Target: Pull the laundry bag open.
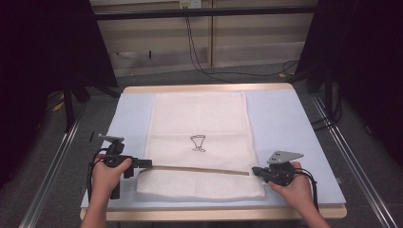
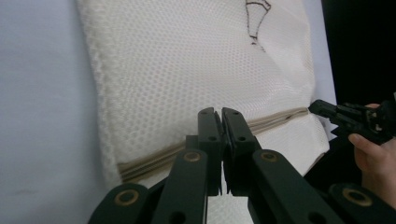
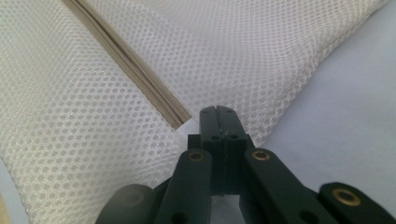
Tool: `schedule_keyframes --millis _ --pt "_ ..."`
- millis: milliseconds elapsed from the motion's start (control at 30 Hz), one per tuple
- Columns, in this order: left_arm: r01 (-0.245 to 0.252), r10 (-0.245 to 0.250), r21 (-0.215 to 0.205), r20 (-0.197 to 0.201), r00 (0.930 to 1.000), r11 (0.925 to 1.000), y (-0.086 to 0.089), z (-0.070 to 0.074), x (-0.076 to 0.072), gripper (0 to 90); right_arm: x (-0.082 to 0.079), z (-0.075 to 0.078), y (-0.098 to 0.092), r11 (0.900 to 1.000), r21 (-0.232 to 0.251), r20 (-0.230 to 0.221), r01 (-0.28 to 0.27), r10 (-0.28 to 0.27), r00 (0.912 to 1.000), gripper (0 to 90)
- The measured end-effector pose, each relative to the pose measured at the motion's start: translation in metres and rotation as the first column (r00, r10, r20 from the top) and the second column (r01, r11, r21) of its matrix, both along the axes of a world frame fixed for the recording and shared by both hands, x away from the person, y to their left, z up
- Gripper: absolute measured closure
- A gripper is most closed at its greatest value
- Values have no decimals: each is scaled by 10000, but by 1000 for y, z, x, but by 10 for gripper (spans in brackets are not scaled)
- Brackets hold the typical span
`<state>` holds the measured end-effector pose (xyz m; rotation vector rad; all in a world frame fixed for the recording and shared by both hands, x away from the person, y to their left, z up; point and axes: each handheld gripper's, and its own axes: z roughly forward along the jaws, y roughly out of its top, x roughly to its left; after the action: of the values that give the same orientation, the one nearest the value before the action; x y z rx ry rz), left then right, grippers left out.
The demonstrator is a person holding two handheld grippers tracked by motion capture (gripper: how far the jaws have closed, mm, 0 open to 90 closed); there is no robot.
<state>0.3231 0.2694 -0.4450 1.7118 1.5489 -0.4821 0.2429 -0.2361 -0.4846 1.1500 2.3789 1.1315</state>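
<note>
Pale blue table (image 1: pixel 285 118) carries a white mesh bag (image 1: pixel 199 123) lying flat, its zipper (image 1: pixel 199 169) across the near part. Left gripper (image 1: pixel 148 164) and right gripper (image 1: pixel 255 170), both closed, pinch its two ends, probably to stretch it for opening.

Lab recording booth: black curtains (image 1: pixel 43 57), rails (image 1: pixel 52 166), trailing cables (image 1: pixel 199 57).

High view overlooks the table (image 1: pixel 285 118); both gripper views closely share the zipper (image 2: pixel 275 119).
</note>
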Motion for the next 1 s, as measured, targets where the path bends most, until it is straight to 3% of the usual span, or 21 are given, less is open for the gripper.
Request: schedule_keyframes --millis 133,367,433,500,667,700,767,800,833,867,900,1000 --pt "-188 188 -110 -23 9998 9998 6 0 -1 874 0 0 0 10000 -7 -4 -2 2 10000 900" --pt "-374 375 125 -102 9992 9992 13 -2 -1 874 0 0 0 10000 -26 -11 8 -8 10000 900" --pt "-198 198 16 -125 9997 9998 16 -3 -1 874 0 0 0 10000 -26 -13 5 -5 10000 900" --pt "-401 400 -53 -179 9990 9992 15 -3 -1 874 0 0 0 10000 -27 -10 5 -5 10000 900" --pt "-335 340 379 -119 9994 9987 23 -2 -2 874 0 0 0 10000 -38 19 13 -13 10000 900" --pt "-629 634 328 -142 9979 9975 24 -2 -2 874 0 0 0 10000 -43 18 14 -14 10000 900" --pt "-549 553 418 -85 9984 9976 30 -2 -2 874 0 0 0 10000 -43 20 14 -14 10000 900" --pt "-870 875 393 -121 9961 9954 30 -2 -3 874 0 0 0 10000 -73 24 27 -27 10000 900" --pt "-580 587 475 -131 9982 9972 35 -2 -3 874 0 0 0 10000 -68 18 27 -27 10000 900" --pt "-887 892 236 -210 9958 9958 35 -2 -3 874 0 0 0 10000 -74 19 31 -31 10000 900" --pt "-623 627 199 -209 9978 9979 38 -3 -3 874 0 0 1 10000 -73 17 33 -33 10000 900" --pt "-784 796 445 -264 9965 9959 39 -3 -4 874 0 0 1 10000 -86 16 21 -21 10000 900"
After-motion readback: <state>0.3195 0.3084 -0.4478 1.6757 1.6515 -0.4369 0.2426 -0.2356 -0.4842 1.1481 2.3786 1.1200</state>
